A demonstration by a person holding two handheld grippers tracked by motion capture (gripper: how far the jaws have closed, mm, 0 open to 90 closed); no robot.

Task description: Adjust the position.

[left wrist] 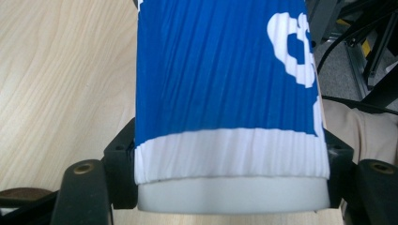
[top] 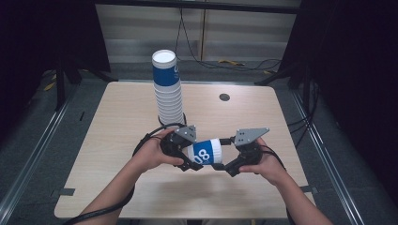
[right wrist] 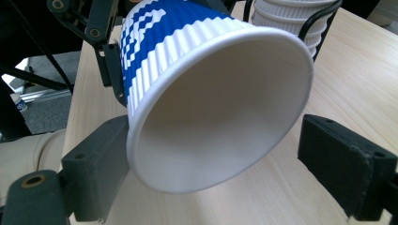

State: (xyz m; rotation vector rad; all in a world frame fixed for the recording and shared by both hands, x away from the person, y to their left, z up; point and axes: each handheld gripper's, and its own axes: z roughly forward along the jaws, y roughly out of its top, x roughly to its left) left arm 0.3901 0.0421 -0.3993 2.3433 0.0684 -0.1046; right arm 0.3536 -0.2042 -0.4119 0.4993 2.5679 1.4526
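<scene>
Left gripper (top: pixel 190 157): jaws clamped on a blue-and-white ribbed paper cup (top: pixel 206 151), one black jaw against each side of the cup's wall; in the left gripper view the cup (left wrist: pixel 225 93) stands between the two jaws with its white lower band and plain white base nearest the camera, and both jaws press on that band; the cup lies on its side, clear of the table (top: pixel 117 140), base toward the person's left hand (top: pixel 155 152) and open mouth toward the right gripper.

Right gripper (top: pixel 224 165): jaws wide apart and not gripping; in the right gripper view the cup's open mouth (right wrist: pixel 220 108) faces the camera between the two black jaws; the jaw at the left of that view sits just beside the rim, and whether it touches the rim cannot be told; the jaw at the right of that view stands clearly apart from the rim, with bare table between; the person's right hand (top: pixel 265 161) holds this gripper level with the left one; the left gripper (right wrist: pixel 101 35) shows behind the cup in that view, closed on the blue wall.

Surroundings: a tall stack of matching cups (top: pixel 167 89) stands upright on the table behind the grippers, toward the far edge and left of centre; its lower cups (right wrist: pixel 293 18) show behind the held cup in the right gripper view; a small dark round fitting (top: pixel 224 97) sits in the table top near the far edge, well apart from the cups; black cables trail from both grippers toward the near edge.
</scene>
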